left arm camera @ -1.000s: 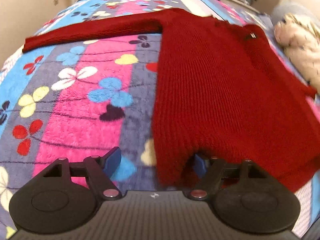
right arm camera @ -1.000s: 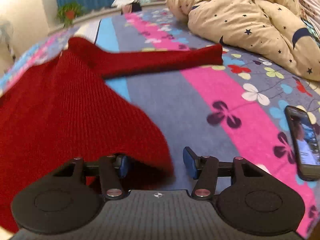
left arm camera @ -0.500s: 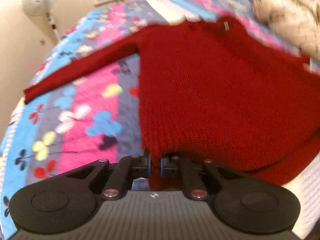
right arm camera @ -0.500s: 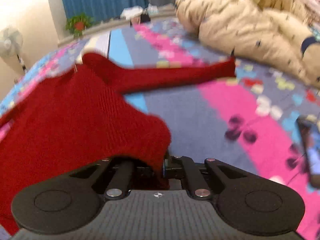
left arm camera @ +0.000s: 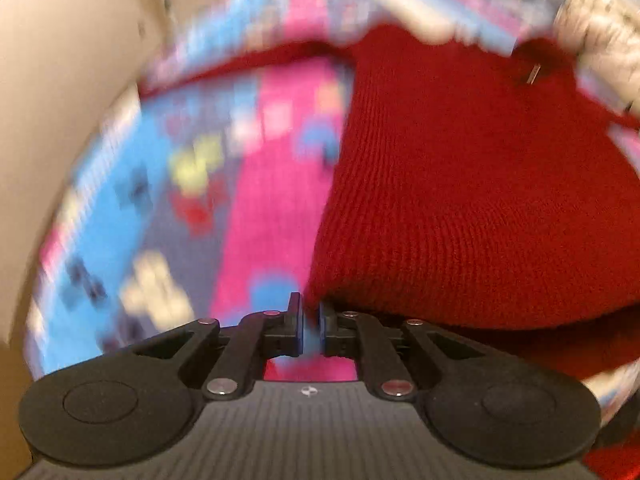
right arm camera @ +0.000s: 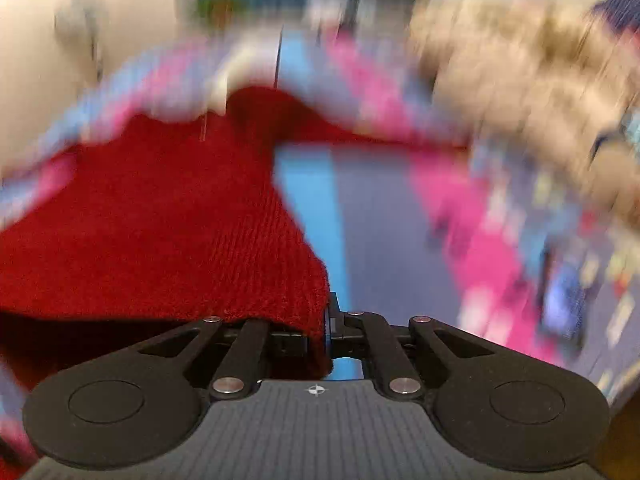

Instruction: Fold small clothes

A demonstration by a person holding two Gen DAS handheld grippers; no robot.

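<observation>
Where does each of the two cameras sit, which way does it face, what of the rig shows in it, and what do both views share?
Left wrist: sits on the left gripper, facing down along shut jaws at the red sweater and the flowered blanket; the sweater's corner lies at the jaws.
Right wrist: sits on the right gripper, facing down along jaws that pinch the sweater's other corner while opening slightly; a beige quilt lies beyond.
Shared: the same sweater and blanket; no hand shows in either.
</observation>
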